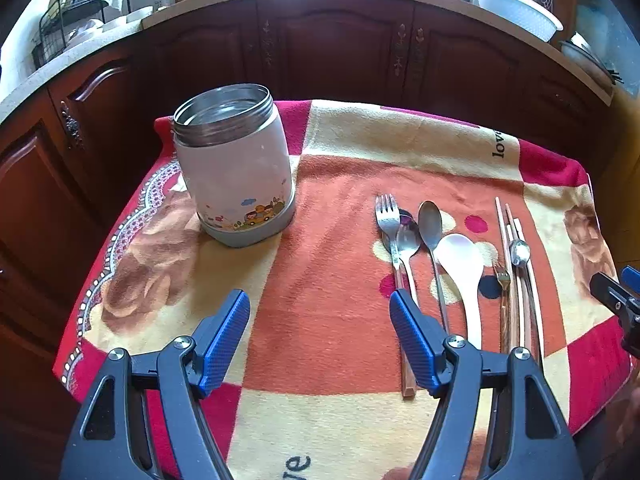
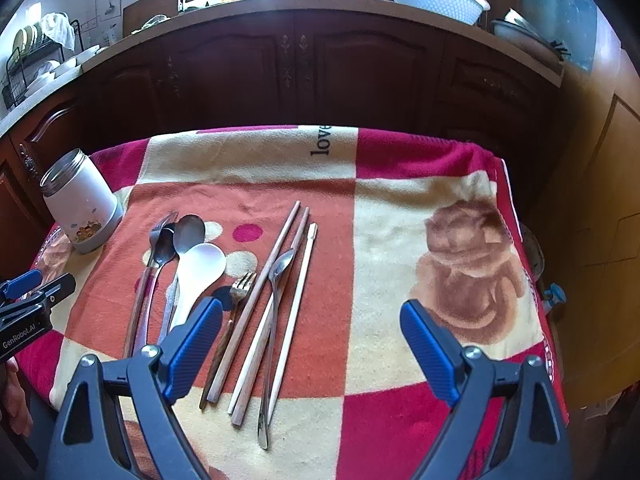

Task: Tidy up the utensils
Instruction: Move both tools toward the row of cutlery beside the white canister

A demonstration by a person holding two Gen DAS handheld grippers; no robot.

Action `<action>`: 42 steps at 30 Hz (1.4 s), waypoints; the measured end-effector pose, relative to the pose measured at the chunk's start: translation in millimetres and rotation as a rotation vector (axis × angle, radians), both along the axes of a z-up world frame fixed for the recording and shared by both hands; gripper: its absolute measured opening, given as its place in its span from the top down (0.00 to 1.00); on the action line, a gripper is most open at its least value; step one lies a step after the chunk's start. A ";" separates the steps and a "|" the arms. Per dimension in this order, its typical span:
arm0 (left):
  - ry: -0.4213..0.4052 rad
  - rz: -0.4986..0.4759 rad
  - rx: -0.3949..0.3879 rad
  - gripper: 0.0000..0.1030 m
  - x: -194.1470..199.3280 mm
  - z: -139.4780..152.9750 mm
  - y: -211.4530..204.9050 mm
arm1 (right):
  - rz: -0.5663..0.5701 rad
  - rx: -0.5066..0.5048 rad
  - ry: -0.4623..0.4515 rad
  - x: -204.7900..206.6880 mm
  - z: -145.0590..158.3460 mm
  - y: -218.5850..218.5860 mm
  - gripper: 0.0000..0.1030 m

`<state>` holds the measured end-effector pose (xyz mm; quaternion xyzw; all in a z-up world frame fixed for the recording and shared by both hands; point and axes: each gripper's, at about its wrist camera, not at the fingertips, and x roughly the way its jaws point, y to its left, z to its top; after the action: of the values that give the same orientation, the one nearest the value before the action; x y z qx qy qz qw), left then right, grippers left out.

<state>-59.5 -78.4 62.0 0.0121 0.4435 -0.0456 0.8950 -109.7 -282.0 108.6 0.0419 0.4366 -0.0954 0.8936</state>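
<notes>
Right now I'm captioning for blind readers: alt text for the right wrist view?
Open right gripper hovers over a blanket-covered table where spoons, forks and chopsticks lie side by side; an open white jar stands far left.

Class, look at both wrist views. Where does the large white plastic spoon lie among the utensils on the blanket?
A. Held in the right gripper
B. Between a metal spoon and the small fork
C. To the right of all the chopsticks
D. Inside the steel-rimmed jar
B: the white spoon lies flat on the blanket, with a metal spoon on its left and the small fork on its right.
</notes>
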 end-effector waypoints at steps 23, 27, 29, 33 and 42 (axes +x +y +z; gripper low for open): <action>0.026 -0.015 -0.038 0.00 8.0 0.5 4.9 | 0.003 -0.004 0.008 0.1 -3.6 -7.3 0.10; 0.051 -0.036 -0.052 0.03 16.2 -3.5 3.6 | 0.016 0.008 0.023 4.0 -4.4 -16.2 0.21; 0.063 -0.039 -0.062 0.05 20.8 -6.8 2.7 | 0.017 0.035 0.031 5.8 -5.4 -21.6 0.25; 0.107 -0.053 -0.109 0.17 33.4 -15.7 -0.9 | 0.016 0.063 0.040 9.1 -8.6 -27.2 0.29; 0.162 -0.098 -0.146 0.19 66.2 -30.9 -26.4 | 0.024 0.089 0.072 23.8 -21.1 -31.9 0.33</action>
<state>6.7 -104.8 31.1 -0.0355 0.5085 -0.1222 0.8516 -85.9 -313.8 87.5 0.0728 0.4728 -0.0667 0.8756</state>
